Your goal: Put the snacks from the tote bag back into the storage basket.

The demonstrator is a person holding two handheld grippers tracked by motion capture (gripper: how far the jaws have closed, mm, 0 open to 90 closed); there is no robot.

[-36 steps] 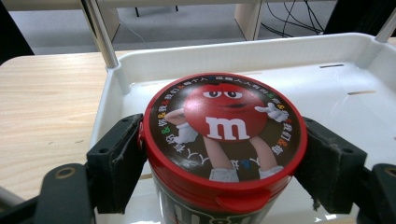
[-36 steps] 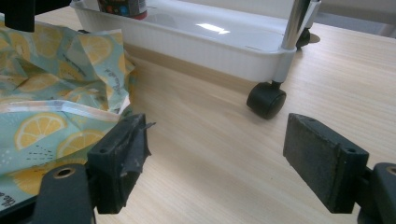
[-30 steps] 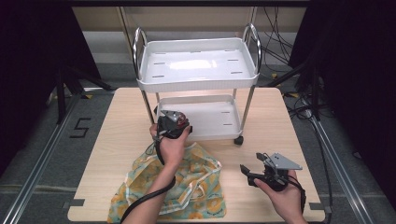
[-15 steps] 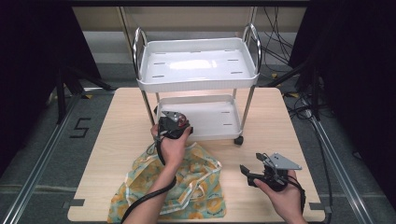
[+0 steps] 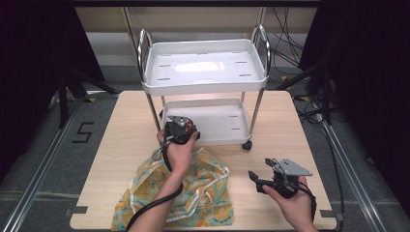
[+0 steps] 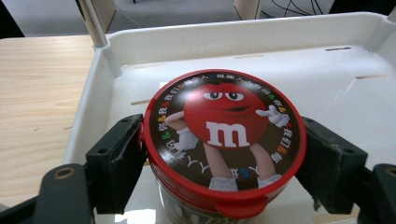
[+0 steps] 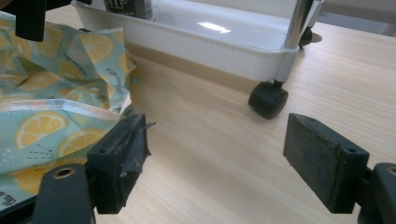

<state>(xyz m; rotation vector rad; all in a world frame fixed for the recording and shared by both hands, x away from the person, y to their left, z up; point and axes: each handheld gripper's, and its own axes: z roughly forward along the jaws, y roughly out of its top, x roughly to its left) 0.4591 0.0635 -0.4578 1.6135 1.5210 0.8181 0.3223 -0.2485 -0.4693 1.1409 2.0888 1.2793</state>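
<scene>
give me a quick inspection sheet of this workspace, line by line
surface: light wooden table, bare at its left and right.
job's things: red-lidded candy tub clamped at the lower tray of the white cart; lemon-print bag crumpled on the table.
clutter: nothing seen.
grippers: left hand-held gripper shut on the tub's sides; right hand-held gripper open over bare wood, holding nothing.
cables: black cable trails along the left forearm; loose cables on the floor behind the cart.
surroundings: grey floor with a taped 5, dark stands at both sides.
</scene>
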